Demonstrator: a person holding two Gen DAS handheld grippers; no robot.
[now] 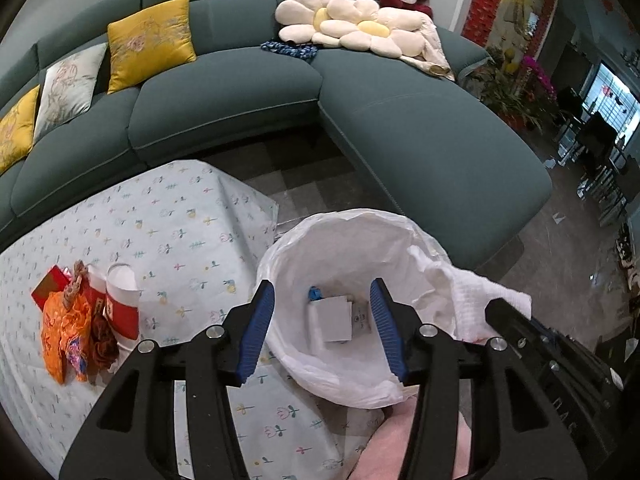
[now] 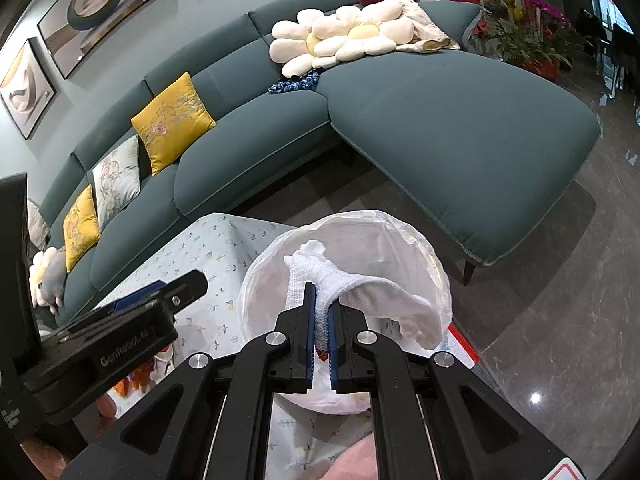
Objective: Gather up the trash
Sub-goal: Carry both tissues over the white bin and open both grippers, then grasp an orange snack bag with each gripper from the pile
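The right gripper clenches a white paper towel over the lined trash bin beside the tabletop's corner; the left gripper hovers released above it.

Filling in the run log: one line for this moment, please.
right tongs: shut on white cloth over bin | left tongs: open, empty | orange wrappers: on table

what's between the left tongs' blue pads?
Nothing gripped. In the left wrist view, the open left tongs frame the white bag-lined bin, with a grey card at its bottom.
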